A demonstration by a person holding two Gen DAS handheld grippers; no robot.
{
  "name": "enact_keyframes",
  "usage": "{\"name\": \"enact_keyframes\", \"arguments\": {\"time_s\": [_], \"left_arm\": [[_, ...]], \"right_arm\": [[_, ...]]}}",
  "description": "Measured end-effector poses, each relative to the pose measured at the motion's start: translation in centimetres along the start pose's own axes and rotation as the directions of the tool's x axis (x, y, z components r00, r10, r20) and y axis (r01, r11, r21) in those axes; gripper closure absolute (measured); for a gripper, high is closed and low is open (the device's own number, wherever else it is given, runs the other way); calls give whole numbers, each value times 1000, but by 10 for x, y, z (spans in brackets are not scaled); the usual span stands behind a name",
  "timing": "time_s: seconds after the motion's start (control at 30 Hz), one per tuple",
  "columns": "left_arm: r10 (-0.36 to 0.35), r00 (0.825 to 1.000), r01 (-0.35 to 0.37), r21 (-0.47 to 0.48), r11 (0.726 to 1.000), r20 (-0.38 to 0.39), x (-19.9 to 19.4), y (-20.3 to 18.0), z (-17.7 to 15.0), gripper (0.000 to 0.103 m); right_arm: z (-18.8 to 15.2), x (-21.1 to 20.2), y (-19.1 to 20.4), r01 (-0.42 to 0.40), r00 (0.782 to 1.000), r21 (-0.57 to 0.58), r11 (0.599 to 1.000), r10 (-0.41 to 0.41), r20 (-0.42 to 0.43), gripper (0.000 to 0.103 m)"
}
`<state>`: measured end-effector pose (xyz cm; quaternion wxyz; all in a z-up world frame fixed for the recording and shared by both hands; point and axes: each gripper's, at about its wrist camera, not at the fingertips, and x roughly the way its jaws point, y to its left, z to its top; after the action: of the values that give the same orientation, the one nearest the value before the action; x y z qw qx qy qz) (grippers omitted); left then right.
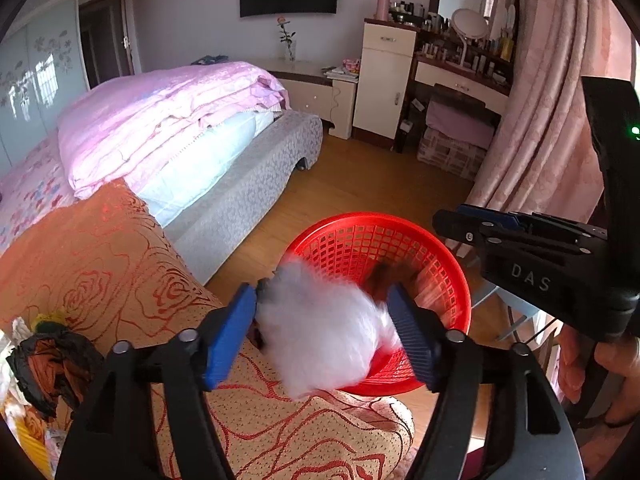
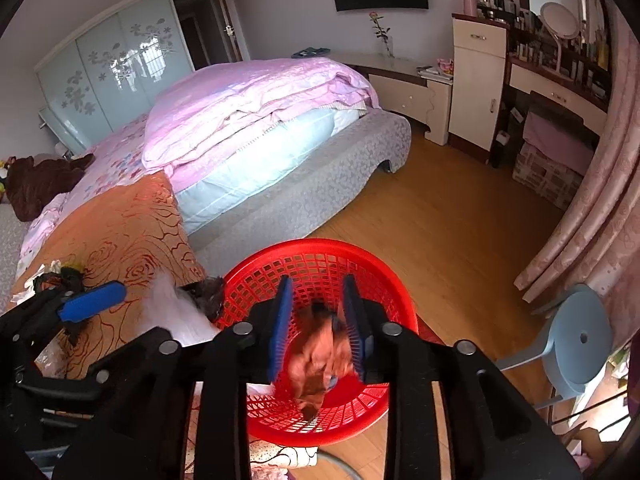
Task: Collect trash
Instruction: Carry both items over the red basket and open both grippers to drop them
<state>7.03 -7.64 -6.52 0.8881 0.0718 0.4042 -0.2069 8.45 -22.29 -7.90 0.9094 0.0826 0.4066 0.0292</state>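
A red mesh basket point(image 1: 448, 264) point(image 2: 372, 264) stands on the wooden floor beside the bed's orange rose-pattern cover. A white crumpled wad of trash point(image 1: 320, 332), motion-blurred, sits between the blue pads of my left gripper point(image 1: 322, 336) at the basket's near rim; the jaws stand wide and I cannot tell if they touch it. It shows in the right wrist view point(image 2: 172, 312) too. A brown-orange wrapper point(image 2: 320, 364), blurred, lies between the pads of my right gripper point(image 2: 316, 332) over the basket's inside; the grip is unclear.
More trash, black and white scraps point(image 1: 44, 364) point(image 2: 52, 276), lies on the orange cover point(image 1: 100, 264). A pale blue stool point(image 2: 576, 340) stands right of the basket. Pink curtains point(image 1: 552, 120) hang on the right. The bed point(image 2: 256, 120) fills the left.
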Motion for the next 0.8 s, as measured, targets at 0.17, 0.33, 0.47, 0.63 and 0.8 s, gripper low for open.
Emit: {"name": "enact_keyframes", "arguments": {"time_s": [0.17,0.33,0.47,0.63,0.8], "left_arm": [[11,1000,-11,-29,1000,12,-7,7,-1,32],[76,994,-71,-66,995,75,-27,15,-6,30],[116,985,-105,-87,991,128,-44,21,-10,28],[187,961,-175,-74,982,204,-69,18,-19,24],[224,948,-206,-102,973,227,-86,19,-22,23]], "right_arm": [[-1,-4,-2,14,1000,7,1000,-14,18,63],[-1,-12,-2,29,998,12,1000,-30,54,47],[-3,-18,1,48,995,8,999,-49,83,39],[-6,-26,9,35,992,-11,999,-34,122,32],[-7,-34,23,23,988,-55,998,-14,154,28]]}}
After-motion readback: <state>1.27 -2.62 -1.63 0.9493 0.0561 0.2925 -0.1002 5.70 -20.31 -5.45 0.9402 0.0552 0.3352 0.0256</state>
